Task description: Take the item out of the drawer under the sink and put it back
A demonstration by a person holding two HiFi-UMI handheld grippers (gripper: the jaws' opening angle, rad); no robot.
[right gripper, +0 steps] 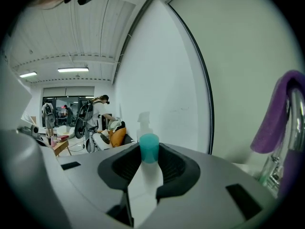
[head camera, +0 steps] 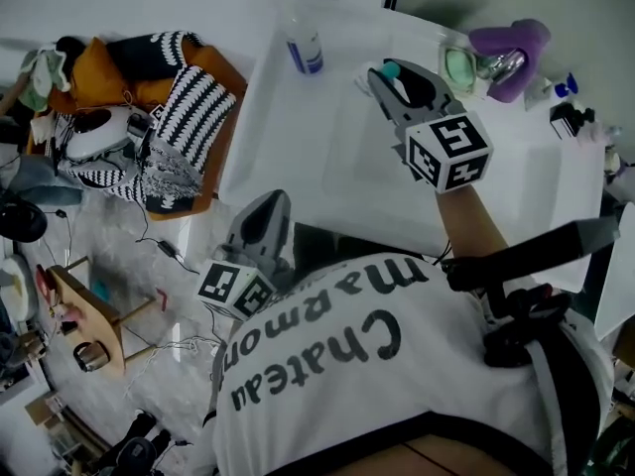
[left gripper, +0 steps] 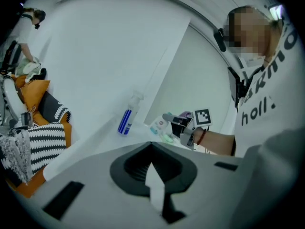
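My right gripper (head camera: 389, 75) hovers over the white sink counter (head camera: 298, 157), shut on a small white bottle with a teal cap (head camera: 390, 68). In the right gripper view the teal cap (right gripper: 149, 148) sticks up between the jaws, and the bottle's white body fills the gap of the right gripper (right gripper: 147, 180). My left gripper (head camera: 270, 206) hangs lower, at the counter's near left edge. In its own view the left gripper (left gripper: 153, 175) shows a narrow gap with nothing in it. No drawer shows in any view.
A blue-and-white spray bottle (head camera: 304, 48) stands at the counter's back left. At the back right a purple cloth (head camera: 516, 53) drapes over the tap (head camera: 496, 65), next to a green dish (head camera: 459, 64). A chair with an orange cushion and striped blankets (head camera: 189, 107) stands to the left.
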